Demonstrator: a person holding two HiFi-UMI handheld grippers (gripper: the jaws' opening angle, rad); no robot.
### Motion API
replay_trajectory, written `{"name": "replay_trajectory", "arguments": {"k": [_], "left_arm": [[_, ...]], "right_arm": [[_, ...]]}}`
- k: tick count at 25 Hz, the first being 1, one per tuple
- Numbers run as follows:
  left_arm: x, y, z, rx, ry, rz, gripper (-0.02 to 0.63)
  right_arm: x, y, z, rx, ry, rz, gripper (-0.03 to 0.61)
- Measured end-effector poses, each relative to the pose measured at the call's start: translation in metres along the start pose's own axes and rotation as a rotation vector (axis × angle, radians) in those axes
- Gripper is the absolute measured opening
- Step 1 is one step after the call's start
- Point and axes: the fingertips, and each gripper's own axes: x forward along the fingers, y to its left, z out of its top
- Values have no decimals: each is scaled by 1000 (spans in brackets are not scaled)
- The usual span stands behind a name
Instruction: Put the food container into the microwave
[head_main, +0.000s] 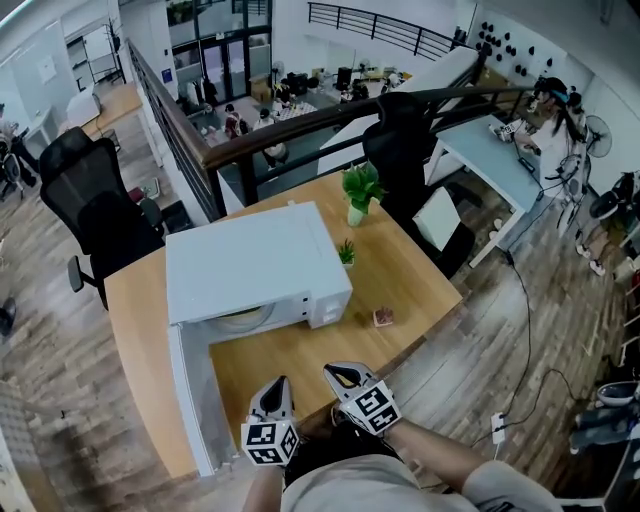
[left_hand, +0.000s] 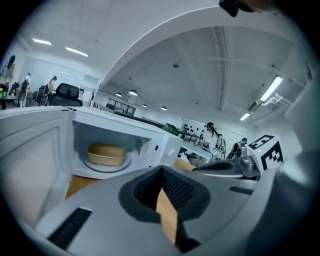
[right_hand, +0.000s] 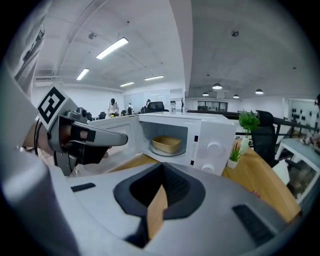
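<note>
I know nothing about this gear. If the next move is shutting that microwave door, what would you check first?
1. Food container inside the microwave, on the turntable plate: ok.
2. Container set back from the door opening: ok.
3. Left gripper empty, jaws together: ok.
4. Right gripper empty, jaws together: ok.
5. Door shut: not ok, it stands wide open.
6. Door's swing path free of both grippers: cannot tell; they hover close to the table edge beside it.
</note>
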Motion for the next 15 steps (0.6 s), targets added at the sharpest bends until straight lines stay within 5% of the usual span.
{"name": "replay_trajectory", "arguments": {"k": [15], "left_arm": [[-9,-5,61,46,-129,106,12]], "right_arm": [[-17,-28,82,-42,-185,-40,4]]}}
